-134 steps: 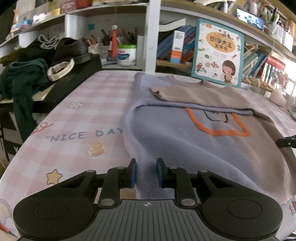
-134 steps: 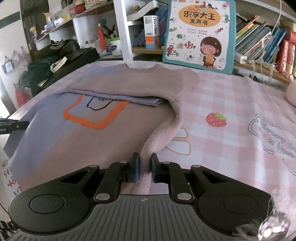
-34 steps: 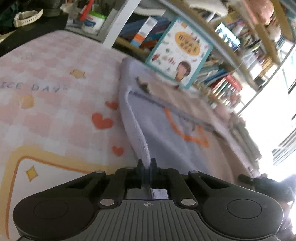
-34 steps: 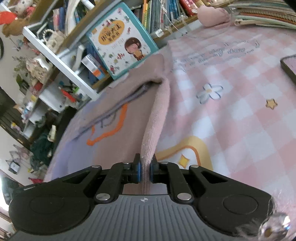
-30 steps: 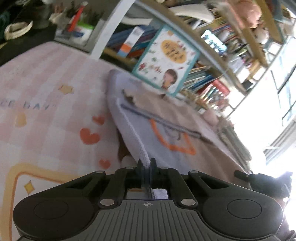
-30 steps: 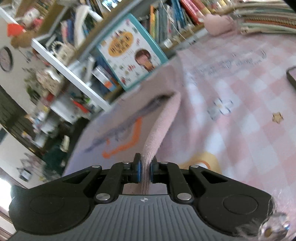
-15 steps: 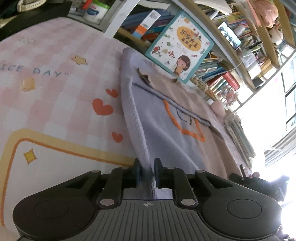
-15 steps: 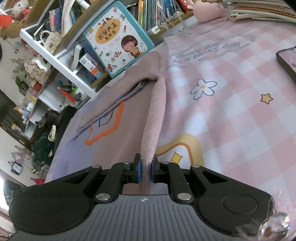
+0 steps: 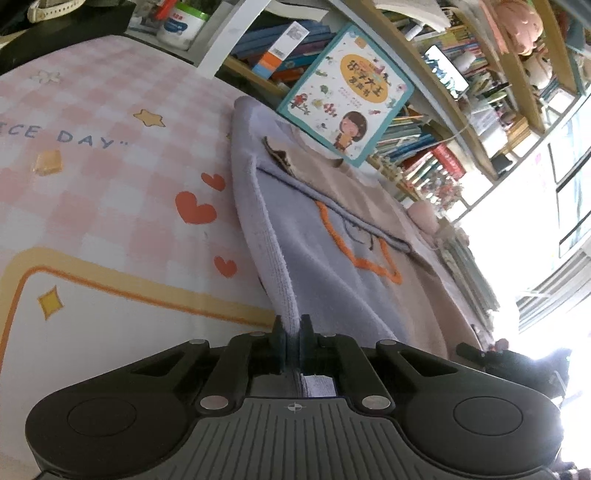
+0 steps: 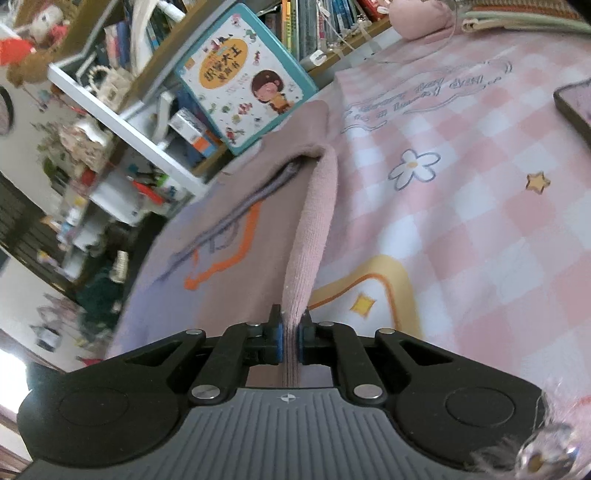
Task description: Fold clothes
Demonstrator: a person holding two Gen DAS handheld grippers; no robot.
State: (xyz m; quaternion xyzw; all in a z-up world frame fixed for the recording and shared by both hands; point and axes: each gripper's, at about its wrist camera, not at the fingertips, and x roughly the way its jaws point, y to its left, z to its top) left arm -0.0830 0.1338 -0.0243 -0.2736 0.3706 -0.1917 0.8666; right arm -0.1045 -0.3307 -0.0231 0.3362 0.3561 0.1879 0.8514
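A sweater, lilac (image 9: 317,266) on one half and dusty pink (image 10: 236,295) on the other, lies flat on the pink checked tablecloth (image 9: 110,177). An orange outline is stitched on its front, and a sleeve is folded across the chest. My left gripper (image 9: 291,332) is shut on the lilac side edge near the hem. That edge rises from the cloth as a taut ridge into the jaws. In the right wrist view my right gripper (image 10: 290,332) is shut on the pink side edge, which stands up the same way.
A teal picture book (image 9: 347,96) leans on the bookshelves behind the sweater's collar. A white jar (image 9: 181,26) and a black box stand at the far left. A pink plush (image 10: 421,18) and a dark flat device (image 10: 576,107) lie to the right of the sweater.
The left jaws parted a little half a second ago and have shut again on the lilac edge, slightly lower than before. The right gripper has kept its grip on the pink edge.
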